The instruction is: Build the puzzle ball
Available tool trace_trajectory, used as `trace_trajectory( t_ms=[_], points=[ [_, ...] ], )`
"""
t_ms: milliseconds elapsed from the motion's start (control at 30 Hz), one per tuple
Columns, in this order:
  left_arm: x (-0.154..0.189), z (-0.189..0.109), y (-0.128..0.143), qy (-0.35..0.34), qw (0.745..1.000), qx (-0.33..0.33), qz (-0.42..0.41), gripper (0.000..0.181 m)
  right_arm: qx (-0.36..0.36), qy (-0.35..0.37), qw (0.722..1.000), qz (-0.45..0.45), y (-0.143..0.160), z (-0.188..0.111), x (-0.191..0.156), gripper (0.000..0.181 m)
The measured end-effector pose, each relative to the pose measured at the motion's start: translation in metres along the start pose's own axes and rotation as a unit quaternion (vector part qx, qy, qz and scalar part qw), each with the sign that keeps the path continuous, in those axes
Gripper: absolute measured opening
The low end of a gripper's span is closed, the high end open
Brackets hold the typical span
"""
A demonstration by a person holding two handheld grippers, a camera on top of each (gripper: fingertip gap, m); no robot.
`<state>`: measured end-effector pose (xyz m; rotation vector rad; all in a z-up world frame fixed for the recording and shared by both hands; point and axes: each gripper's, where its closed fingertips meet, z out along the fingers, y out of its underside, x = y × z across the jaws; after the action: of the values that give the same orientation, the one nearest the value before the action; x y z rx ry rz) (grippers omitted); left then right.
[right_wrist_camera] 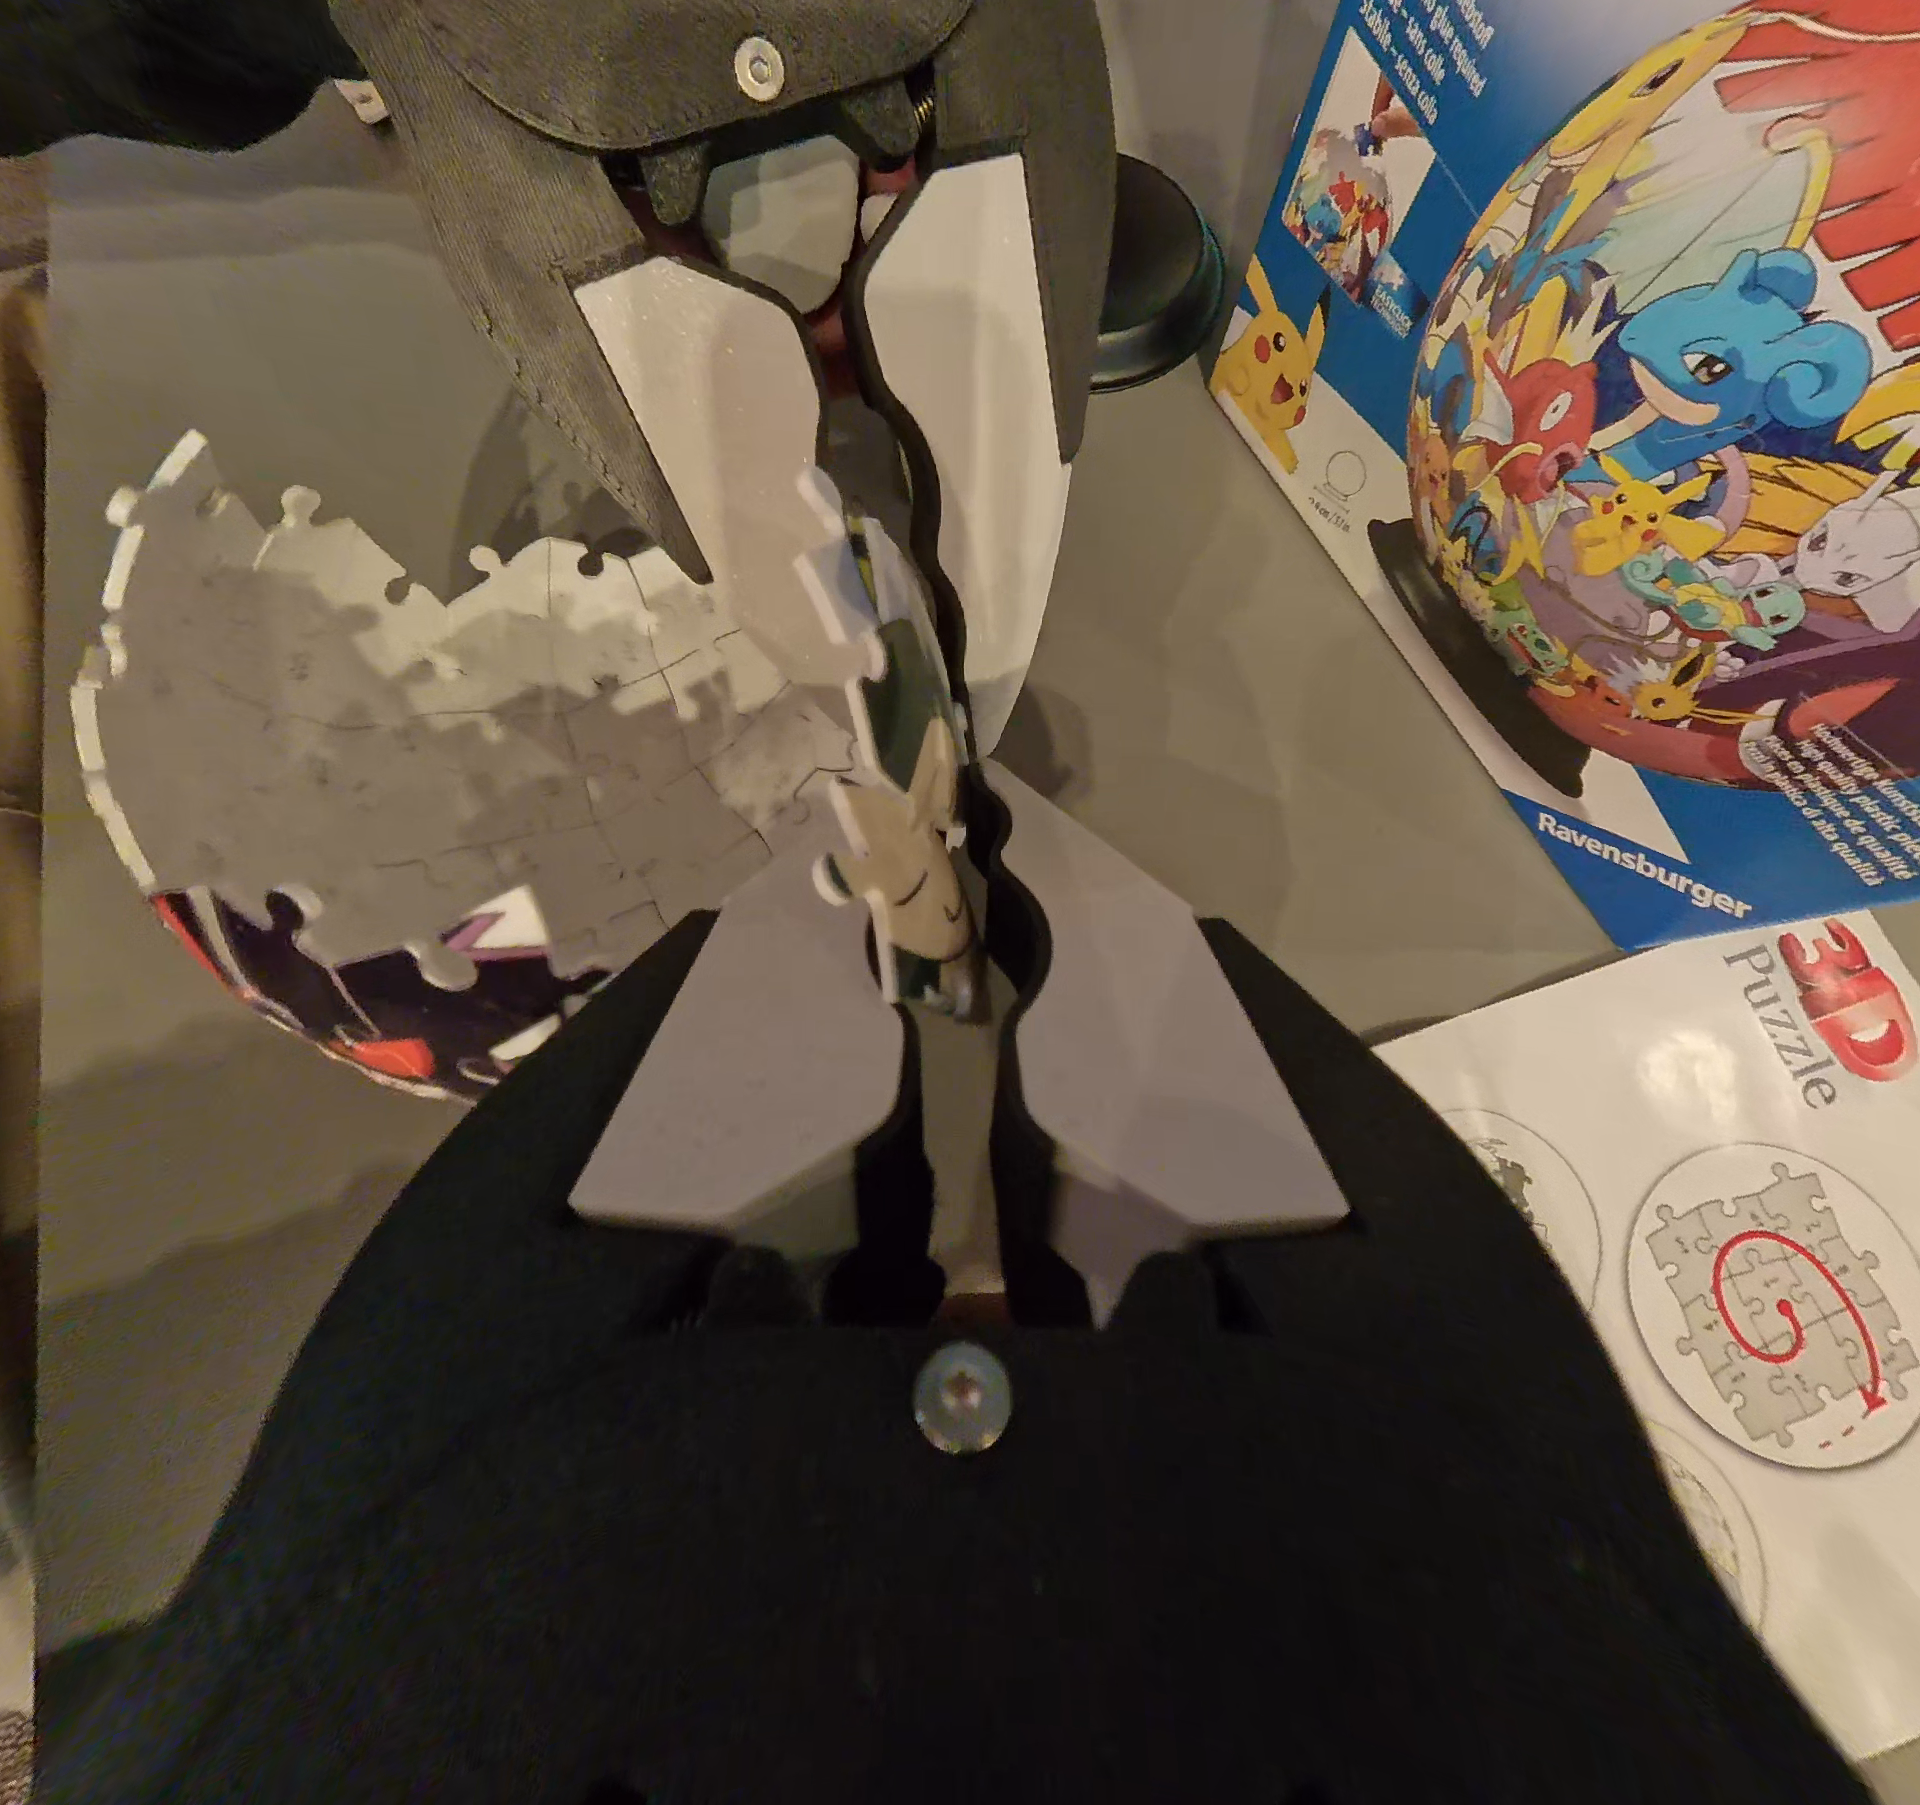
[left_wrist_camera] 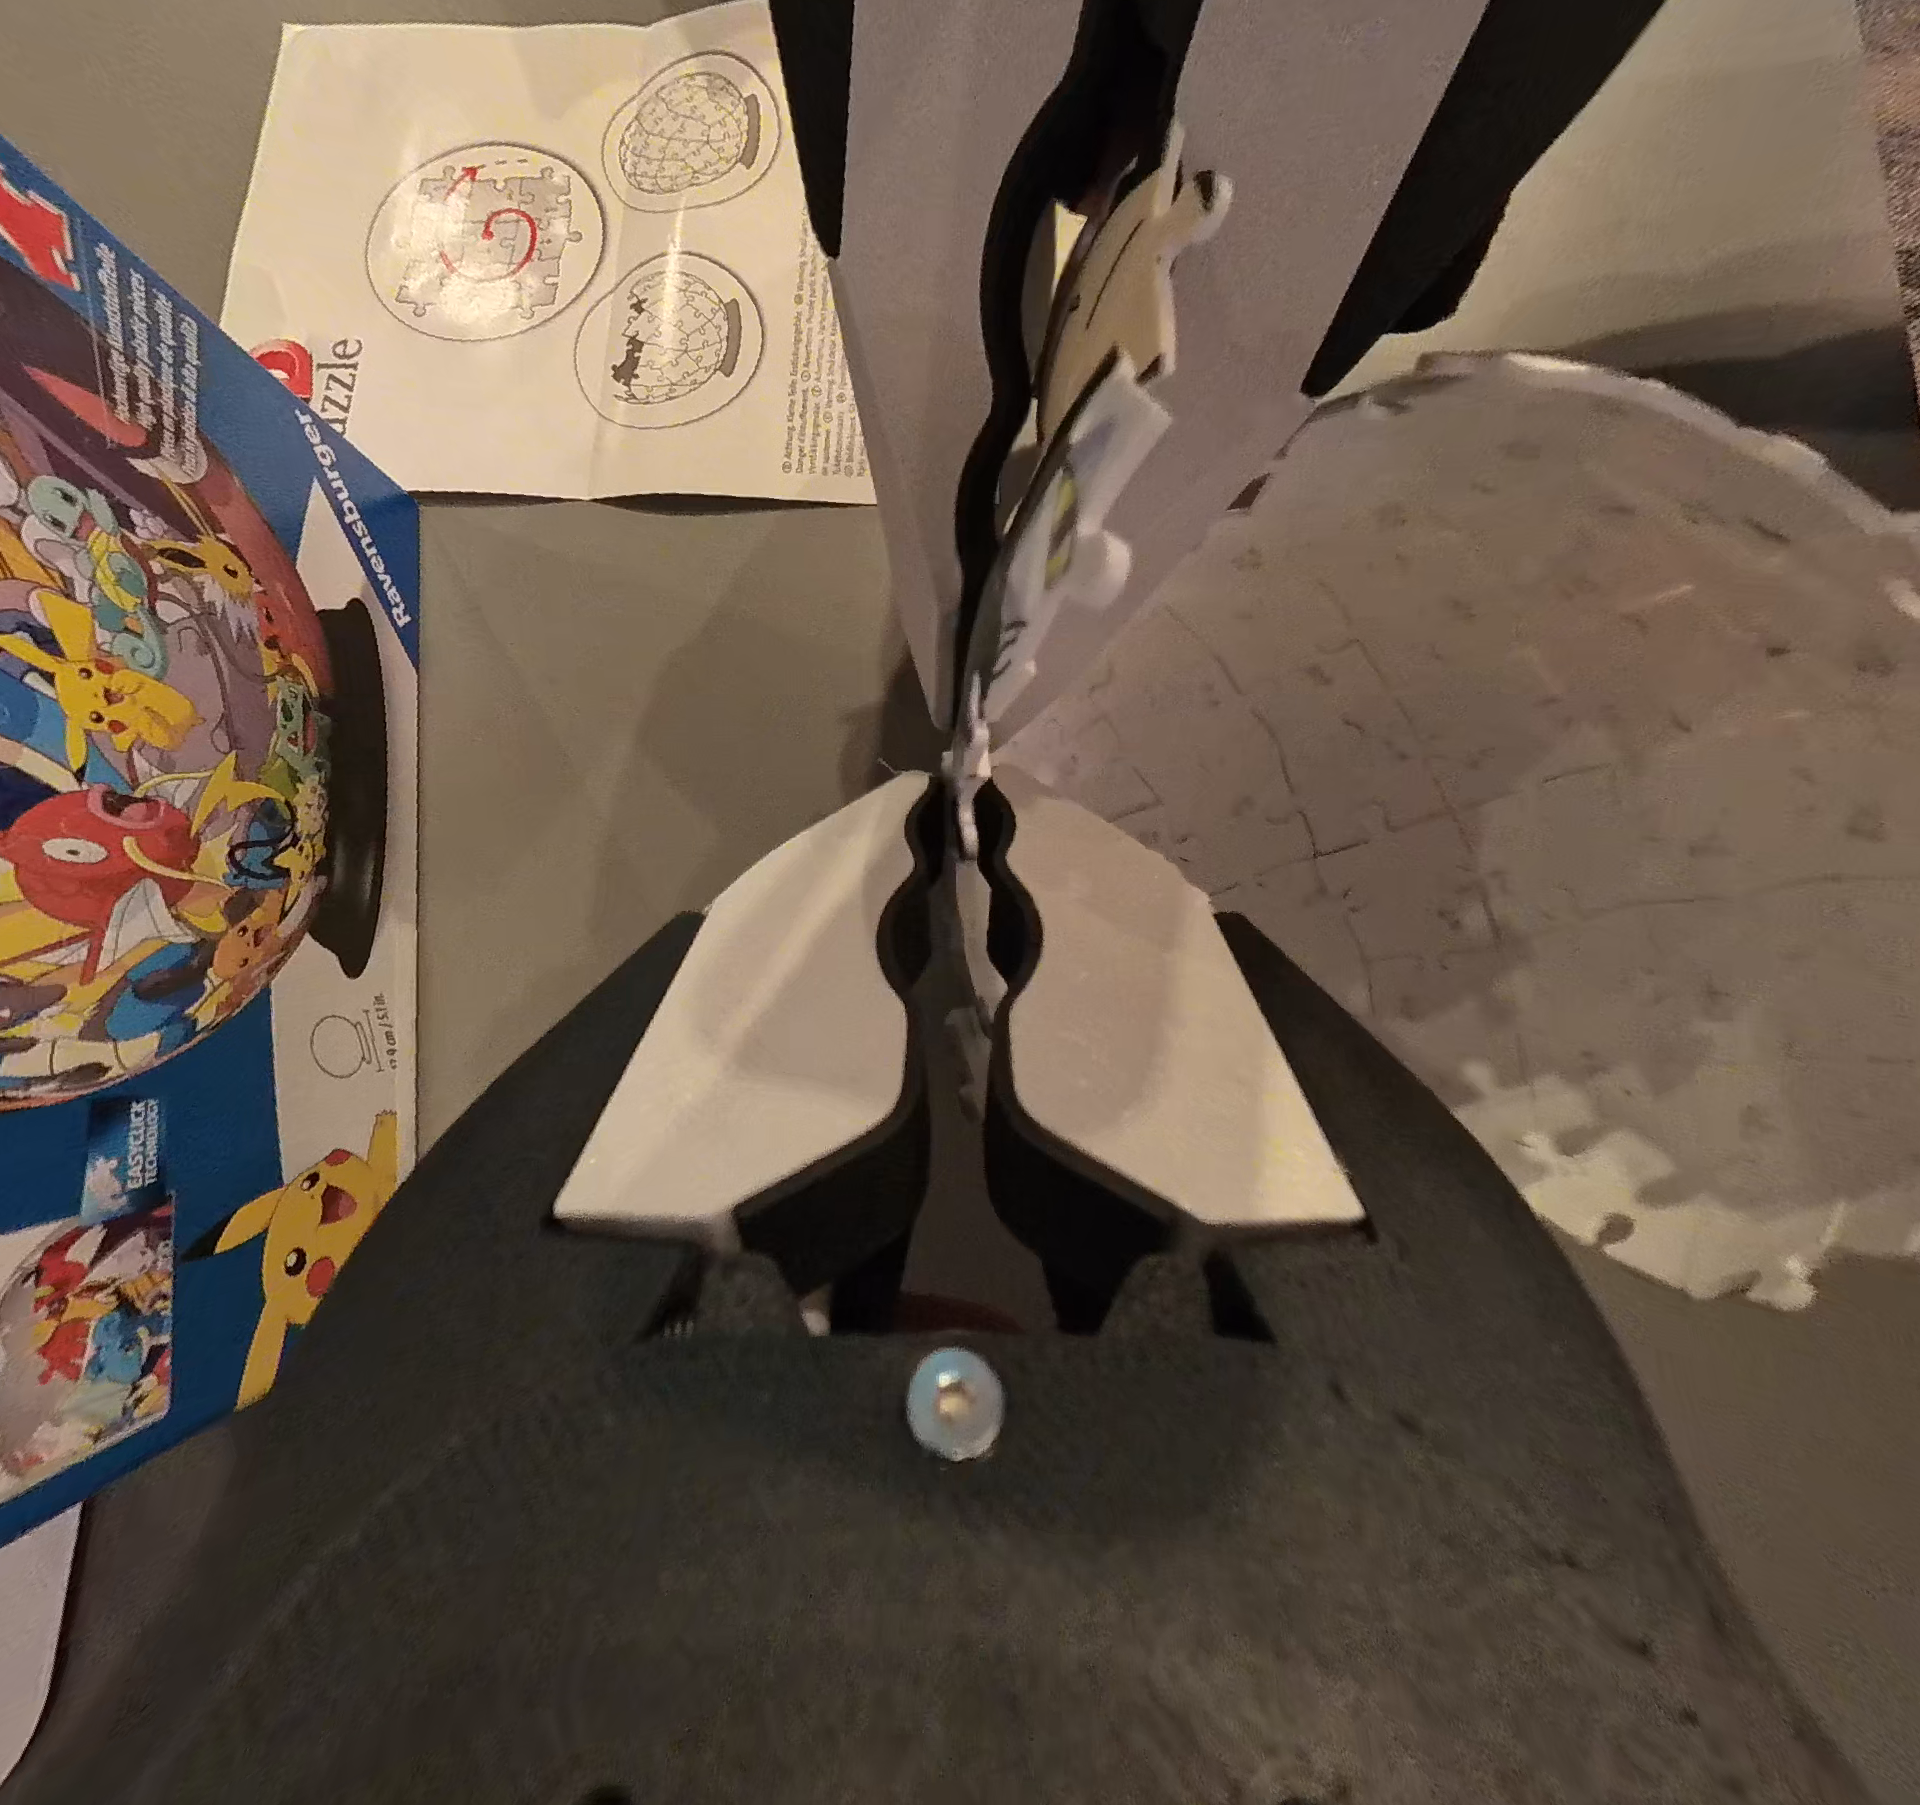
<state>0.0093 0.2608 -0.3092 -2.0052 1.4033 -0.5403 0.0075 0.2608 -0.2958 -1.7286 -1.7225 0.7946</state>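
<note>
The partly built puzzle ball (right_wrist_camera: pixel 395 716) is an open shell, white inside and printed outside; it also shows in the left wrist view (left_wrist_camera: pixel 1507 768). My left gripper (left_wrist_camera: pixel 961 794) is shut on the shell's rim and holds it up; in the right wrist view it comes in from the top (right_wrist_camera: pixel 951 685). My right gripper (right_wrist_camera: pixel 982 805) is shut on a cream puzzle piece (right_wrist_camera: pixel 920 908) held against the same rim, tip to tip with the left gripper. In the left wrist view the right gripper (left_wrist_camera: pixel 966 706) reaches down from the top with the cream piece (left_wrist_camera: pixel 1107 321) between its jaws.
The blue puzzle box (left_wrist_camera: pixel 156 768) lies on the grey table beside the grippers, also in the right wrist view (right_wrist_camera: pixel 1610 456). A folded instruction sheet (left_wrist_camera: pixel 540 280) lies next to it (right_wrist_camera: pixel 1714 1236). A black round stand (right_wrist_camera: pixel 1153 280) sits behind the left gripper. The tips of both grippers are at nearly the same place.
</note>
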Motion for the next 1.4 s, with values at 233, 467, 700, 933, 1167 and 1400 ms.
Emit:
trace_trajectory(
  t_ms=[233, 467, 700, 933, 1167, 1400],
  points=[
    [-0.0011, -0.0008, -0.0034, 0.002, 1.000, 0.003, 0.001, 0.004, 0.002, -0.001, 1.000, 0.010, -0.0004, -0.0025, 0.0019, 0.001],
    [-0.0008, 0.0008, -0.0041, 0.002, 1.000, -0.004, 0.008, 0.003, 0.004, -0.012, 0.999, 0.034, 0.0010, -0.0033, 0.0032, 0.001],
    [-0.0016, 0.0011, -0.0046, 0.004, 1.000, -0.005, 0.009, 0.003, 0.002, -0.018, 0.998, 0.059, 0.0010, -0.0034, 0.0046, 0.002],
    [-0.0033, 0.0018, -0.0037, 0.001, 1.000, -0.010, 0.007, 0.003, 0.002, -0.011, 0.998, 0.056, 0.0015, -0.0022, 0.0064, 0.002],
    [-0.0049, 0.0019, -0.0038, 0.006, 1.000, 0.001, -0.009, 0.003, -0.022, 0.026, 0.999, 0.001, 0.0014, -0.0016, 0.0081, 0.001],
    [-0.0054, 0.0000, -0.0037, 0.013, 1.000, 0.000, -0.009, 0.003, -0.016, 0.029, 0.999, -0.009, -0.0004, -0.0018, 0.0070, 0.001]
  ],
)
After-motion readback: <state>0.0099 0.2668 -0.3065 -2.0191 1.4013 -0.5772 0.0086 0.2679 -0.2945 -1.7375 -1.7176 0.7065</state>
